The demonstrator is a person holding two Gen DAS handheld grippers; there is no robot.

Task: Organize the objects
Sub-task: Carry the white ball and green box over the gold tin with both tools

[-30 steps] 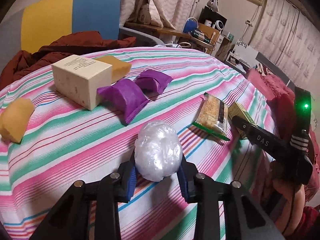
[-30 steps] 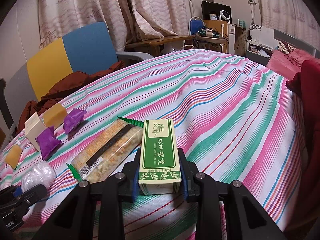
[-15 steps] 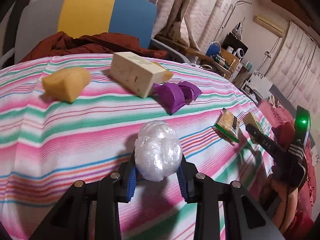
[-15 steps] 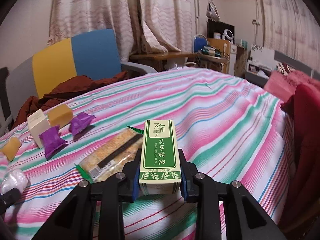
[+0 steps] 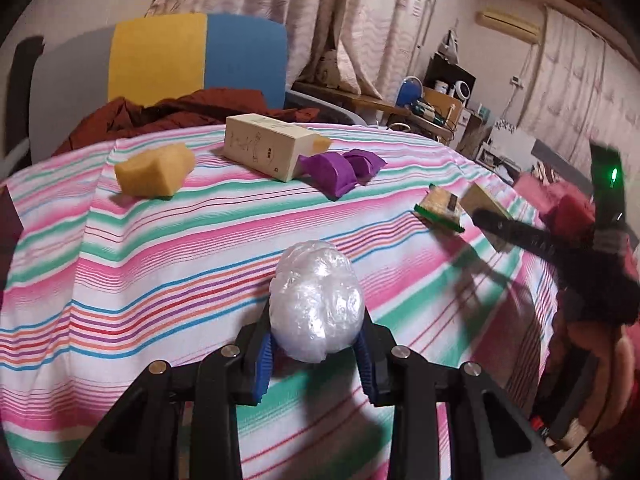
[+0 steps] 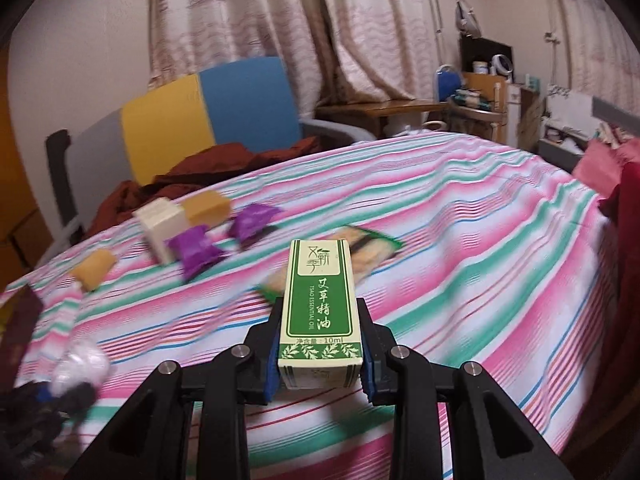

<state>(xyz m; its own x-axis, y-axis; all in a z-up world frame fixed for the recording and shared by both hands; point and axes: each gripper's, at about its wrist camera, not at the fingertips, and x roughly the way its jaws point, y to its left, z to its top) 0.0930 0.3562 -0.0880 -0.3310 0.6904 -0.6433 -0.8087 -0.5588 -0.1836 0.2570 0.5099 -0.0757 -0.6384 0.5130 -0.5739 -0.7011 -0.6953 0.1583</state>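
Nearest the left wrist camera, the left hand-held gripper (image 5: 316, 354) is clenched on a plastic-wrapped ball (image 5: 316, 304), a crinkly, shiny white lump, egg-shaped and soft-looking, carried clear above the striped cloth (image 5: 160, 280). Nearest the right wrist camera, the right hand-held gripper (image 6: 320, 364) grips a green box (image 6: 318, 304), a slim upright carton with smooth printed card, sharp corners and a cream border; its blue pads press both long sides.

Judging by this, the sorting is midway: two things are lifted and not yet set down, and nothing shows where they should go. The rest lies loose on the surface.

Beyond the green box lies a snack bar (image 5: 440, 210) in a clear wrapper with green ends, flat and oblong, its filling grainy. Further back sit two purple pouches (image 5: 340, 170), puffy and matte, touching each other. Just beside them is a cream box (image 5: 268, 146), a rigid carton lying on its side, with a yellow sponge block (image 5: 322, 144) half hidden behind it. Another yellow sponge (image 5: 154, 172), soft and lumpy, rests apart to the left. Farthest off, a chair (image 5: 192, 56) with blue and yellow panels holds a crumpled dark red garment (image 5: 180, 112).
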